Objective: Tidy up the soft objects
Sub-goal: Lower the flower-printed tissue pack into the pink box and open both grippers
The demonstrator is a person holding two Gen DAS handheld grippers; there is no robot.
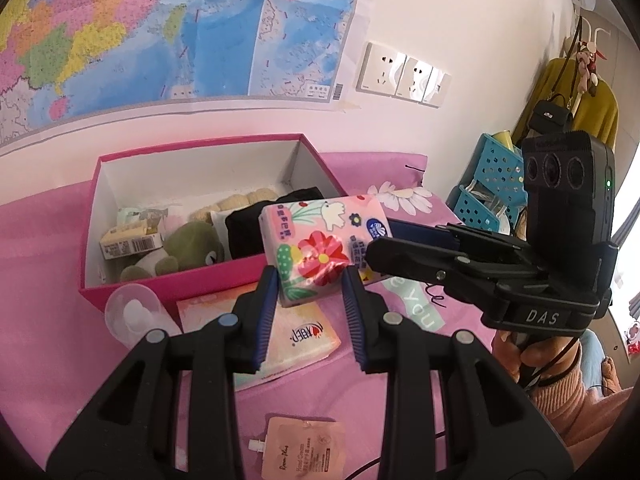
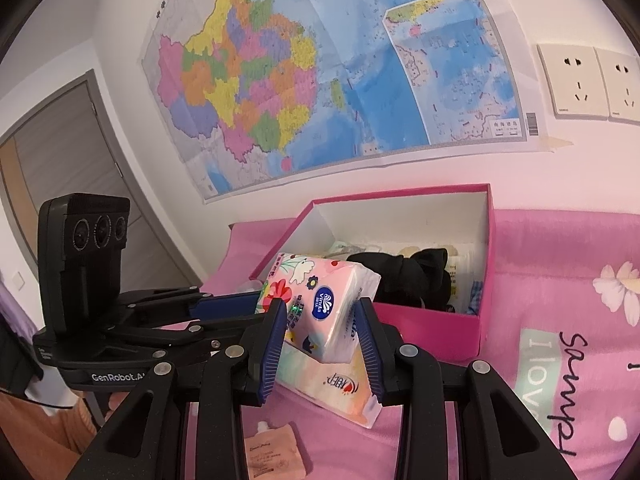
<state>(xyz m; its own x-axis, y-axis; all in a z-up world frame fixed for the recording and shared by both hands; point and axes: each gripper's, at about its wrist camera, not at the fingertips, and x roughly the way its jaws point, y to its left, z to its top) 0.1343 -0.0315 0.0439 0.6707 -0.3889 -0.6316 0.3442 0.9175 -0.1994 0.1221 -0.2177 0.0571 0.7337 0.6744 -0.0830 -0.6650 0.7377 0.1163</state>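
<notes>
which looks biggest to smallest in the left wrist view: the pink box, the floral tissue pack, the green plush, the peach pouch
1. pink box
2. floral tissue pack, though it sits nearer the camera
3. green plush and peach pouch: about alike; the plush is partly hidden

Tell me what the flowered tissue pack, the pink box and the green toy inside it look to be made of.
Flowered tissue pack: thin glossy plastic film over soft paper, judging by its sheen and the dents where both tongs pinch it.
Pink box: stiff cardboard, matte pink outside, white inside, with straight walls and sharp corners.
Green toy: plush fabric, fuzzy and rounded, probably stuffed.
</notes>
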